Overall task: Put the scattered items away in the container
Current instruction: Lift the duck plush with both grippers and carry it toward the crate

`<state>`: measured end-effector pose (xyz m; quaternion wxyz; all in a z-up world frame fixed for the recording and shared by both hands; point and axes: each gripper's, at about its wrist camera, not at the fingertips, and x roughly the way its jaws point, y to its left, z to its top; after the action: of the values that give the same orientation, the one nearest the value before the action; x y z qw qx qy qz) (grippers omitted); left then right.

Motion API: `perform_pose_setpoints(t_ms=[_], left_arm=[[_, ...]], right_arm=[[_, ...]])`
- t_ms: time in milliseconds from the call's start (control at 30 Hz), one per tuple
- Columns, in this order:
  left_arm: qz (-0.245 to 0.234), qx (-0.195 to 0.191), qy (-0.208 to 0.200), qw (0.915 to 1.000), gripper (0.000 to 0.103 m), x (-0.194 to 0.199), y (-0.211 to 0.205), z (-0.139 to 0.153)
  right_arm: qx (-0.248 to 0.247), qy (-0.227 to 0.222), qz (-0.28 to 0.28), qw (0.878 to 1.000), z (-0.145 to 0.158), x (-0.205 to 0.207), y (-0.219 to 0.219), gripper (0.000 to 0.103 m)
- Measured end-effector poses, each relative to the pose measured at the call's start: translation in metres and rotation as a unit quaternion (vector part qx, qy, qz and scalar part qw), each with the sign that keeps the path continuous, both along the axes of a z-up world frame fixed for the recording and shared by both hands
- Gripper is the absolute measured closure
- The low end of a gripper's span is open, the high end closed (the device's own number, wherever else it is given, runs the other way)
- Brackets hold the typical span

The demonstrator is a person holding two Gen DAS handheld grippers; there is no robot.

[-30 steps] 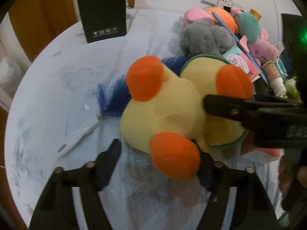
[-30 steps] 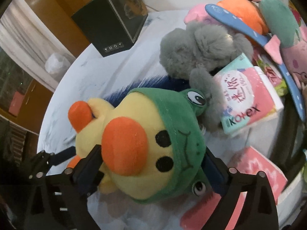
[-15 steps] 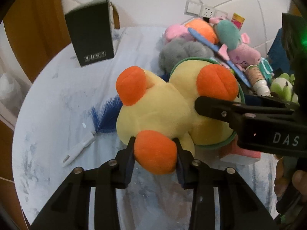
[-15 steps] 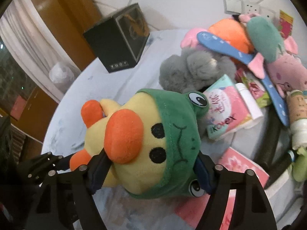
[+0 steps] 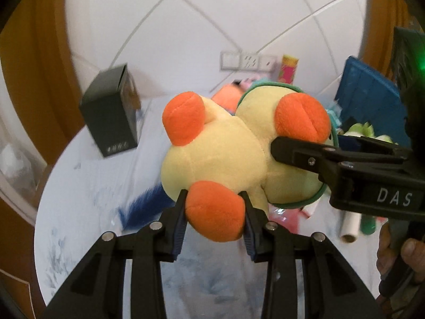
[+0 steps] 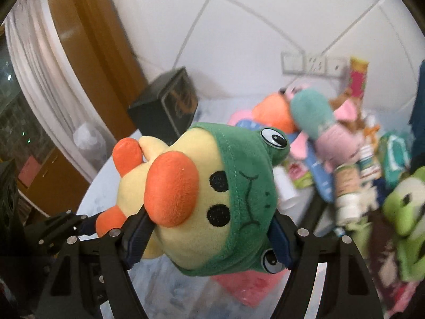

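**Duck in both grips, off the table**

The left gripper is clamped on an orange foot of the plush duck; the right gripper squeezes its green-hooded head. The duck hangs above the pale round table — carrying looks under way. Next: swing it toward the blue bin, right of the duck, and release together. Behind the duck, a black box stands against a tiled wall.
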<state>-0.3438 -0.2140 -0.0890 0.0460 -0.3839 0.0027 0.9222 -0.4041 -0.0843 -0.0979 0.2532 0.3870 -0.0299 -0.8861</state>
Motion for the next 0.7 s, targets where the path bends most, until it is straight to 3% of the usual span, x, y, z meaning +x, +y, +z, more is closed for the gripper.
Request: perform_pose_setpoints(t_ms=[300,700], left_arm=[[-0.043,0.0,0.06,0.9973,0.067,0.023,0.064,0.051],[-0.163,0.009,0.126,0.9785,0.067,0.058,0.171,0.118]], right_arm=[[0.0,0.07,-0.042,0.997,0.066,0.047,0.073,0.026],[-0.001,0.139,-0.164,0.977,0.139,0.126,0.18,0.026]])
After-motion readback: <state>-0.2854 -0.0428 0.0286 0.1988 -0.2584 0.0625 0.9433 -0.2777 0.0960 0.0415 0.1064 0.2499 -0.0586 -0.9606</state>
